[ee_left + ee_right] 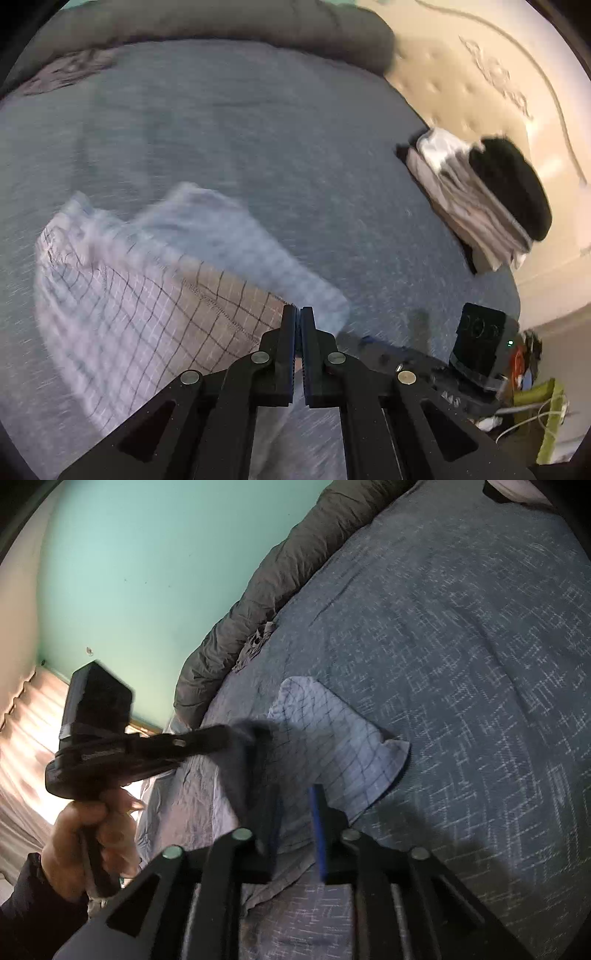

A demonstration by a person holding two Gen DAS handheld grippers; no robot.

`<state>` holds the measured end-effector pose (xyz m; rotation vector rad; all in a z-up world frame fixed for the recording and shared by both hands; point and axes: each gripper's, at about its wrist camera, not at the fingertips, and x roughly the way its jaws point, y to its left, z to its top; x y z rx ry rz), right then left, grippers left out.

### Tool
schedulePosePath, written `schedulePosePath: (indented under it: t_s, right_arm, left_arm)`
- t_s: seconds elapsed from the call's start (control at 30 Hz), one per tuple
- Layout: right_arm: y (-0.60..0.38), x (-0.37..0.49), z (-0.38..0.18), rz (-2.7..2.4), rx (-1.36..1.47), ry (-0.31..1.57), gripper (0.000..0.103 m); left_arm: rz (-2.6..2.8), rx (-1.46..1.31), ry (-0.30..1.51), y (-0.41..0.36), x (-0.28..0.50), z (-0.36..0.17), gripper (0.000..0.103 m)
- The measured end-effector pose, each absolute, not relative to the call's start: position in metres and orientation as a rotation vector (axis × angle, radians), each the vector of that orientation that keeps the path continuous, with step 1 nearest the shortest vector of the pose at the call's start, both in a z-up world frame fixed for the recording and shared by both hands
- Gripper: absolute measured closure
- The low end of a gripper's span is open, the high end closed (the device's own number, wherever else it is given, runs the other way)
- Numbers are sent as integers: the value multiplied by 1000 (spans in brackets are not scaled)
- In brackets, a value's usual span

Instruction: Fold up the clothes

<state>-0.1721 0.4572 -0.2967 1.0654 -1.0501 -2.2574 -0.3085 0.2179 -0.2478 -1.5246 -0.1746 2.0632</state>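
Note:
A pale blue checked garment hangs blurred over the blue-grey bedspread. My left gripper is shut on its edge and lifts it. In the right wrist view the same garment drapes down onto the bedspread, held at its upper left by the left gripper. My right gripper is open just above the garment's lower part, its jaws apart with cloth behind them. The right gripper's body also shows in the left wrist view, low at the right.
A stack of folded clothes with a black item on top lies at the bed's right edge beside a cream mattress. A grey rolled duvet runs along the teal wall. Cables and clutter lie on the floor.

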Motion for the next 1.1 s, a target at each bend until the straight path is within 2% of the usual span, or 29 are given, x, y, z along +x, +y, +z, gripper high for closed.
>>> schedulePosePath:
  t_s: [0.23,0.27,0.37,0.5,0.63,0.8,0.93,0.97,1.0,1.1]
  right_arm:
    - [456,-182,-302,-2239,1096,-1048,80]
    - [455,-184,-302,-2238,1096,-1048,78]
    - [451,-188,-301,-2240,1097,-1031,65]
    - [442,-197,-303,-2266,1130,-980,62]
    - [435,-206,-306,-2288,1152,-958,62]
    - [420,-211,-311,-2309,1207,-838,62]
    - [416,-214,-319,-2310,1216,-822,62]
    - [416,-215,-320,-2315,1223,-816,64]
    - [416,-216,-320,-2322,1222,-808,72]
    - [416,-220,-321,-2334,1238,-793,86]
  left_arm:
    - [2029,-1605,-205,235,-308,-287,99]
    - [2035,-1600,-229,228,-308,-285,95]
    - [2080,-1563,-291,204,-309,-271,66]
    - [2168,-1508,-314,163,-313,-250,65]
    - [2287,-1521,-240,123,-326,-245,65]
    - [2370,-1546,-145,101,-348,-251,65]
    - [2392,-1541,-130,101,-370,-257,65]
    - [2395,-1544,-124,103,-375,-258,65]
    - [2401,-1549,-120,106,-381,-260,65]
    - [2398,-1566,-98,111,-395,-269,65]
